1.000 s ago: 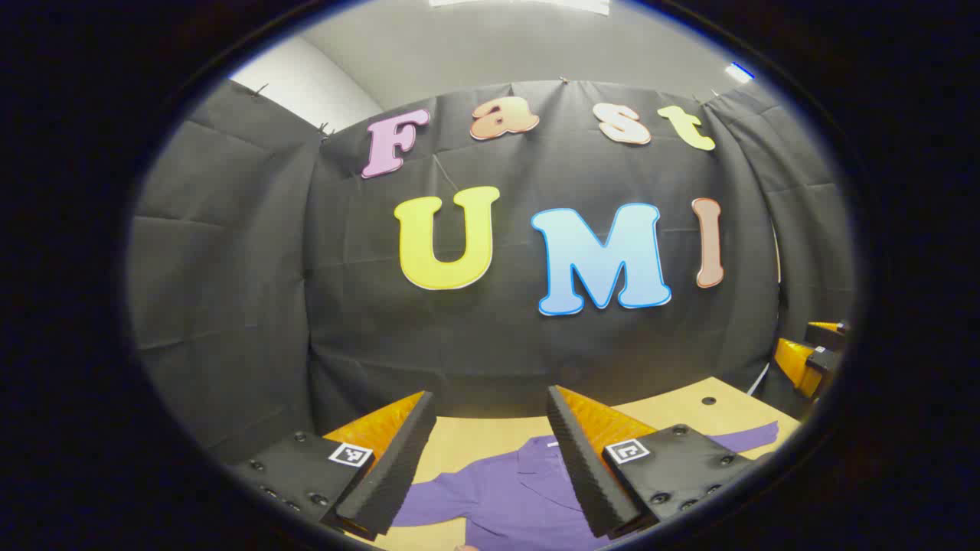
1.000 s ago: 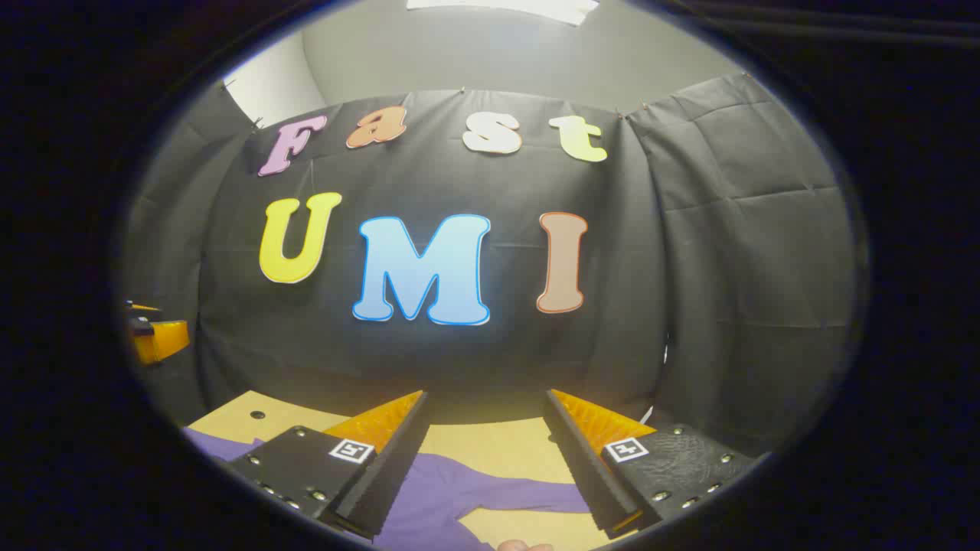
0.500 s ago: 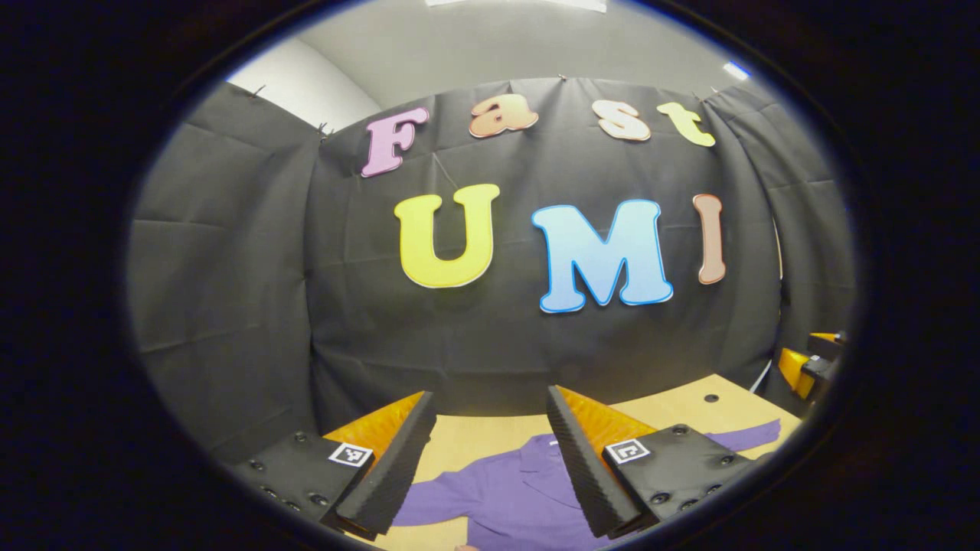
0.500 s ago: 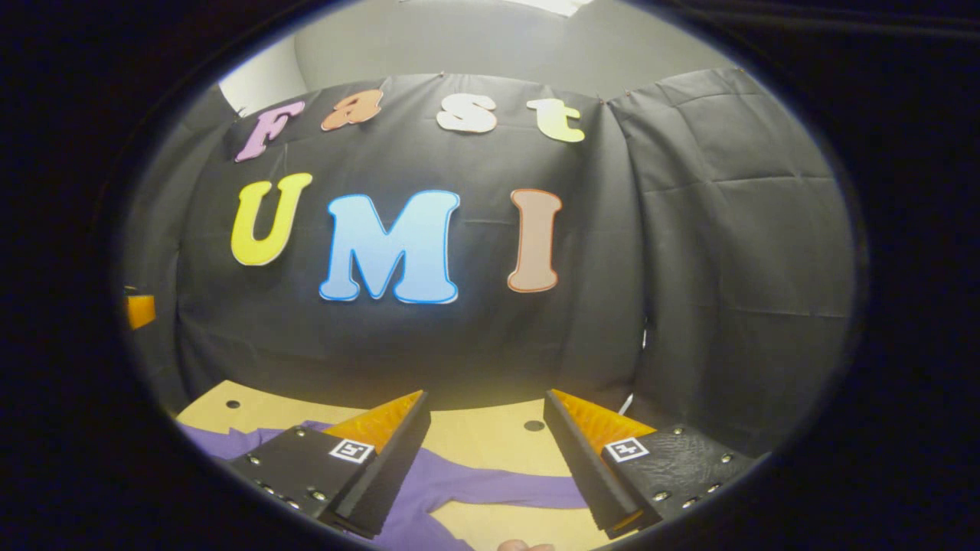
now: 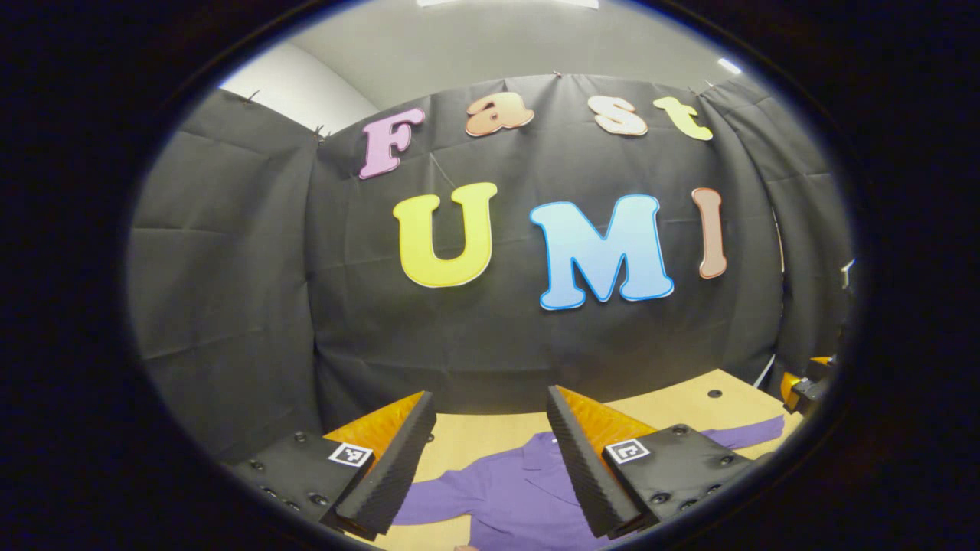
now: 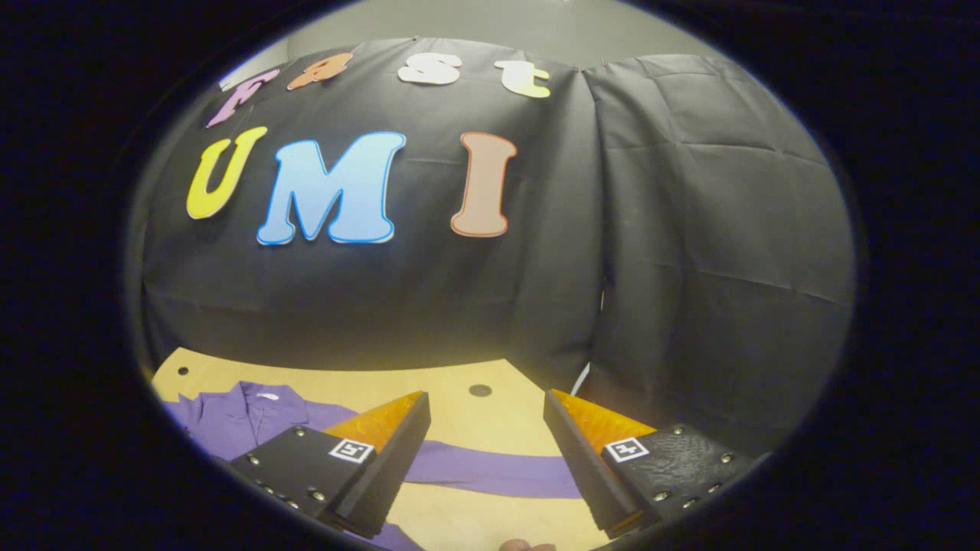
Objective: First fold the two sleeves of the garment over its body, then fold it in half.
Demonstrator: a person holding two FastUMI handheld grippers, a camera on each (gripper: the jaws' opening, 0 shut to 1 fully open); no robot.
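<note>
Booth: creased black cloth wall [image 5: 230, 291] pinned along its top edge, pale ceiling [image 5: 490, 38] above it with a light strip, tan wooden table [image 6: 459, 417] with small round holes at its foot.

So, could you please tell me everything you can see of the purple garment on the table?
The purple garment is a collared shirt of thin, woven-looking cloth, lying flat and face up on the tan table. Its collar points toward the booth's back wall. In the right gripper view one long sleeve stretches straight out sideways across the tabletop, not yet folded. The left gripper and right gripper both stand open above it; neither appears to touch the cloth.
</note>
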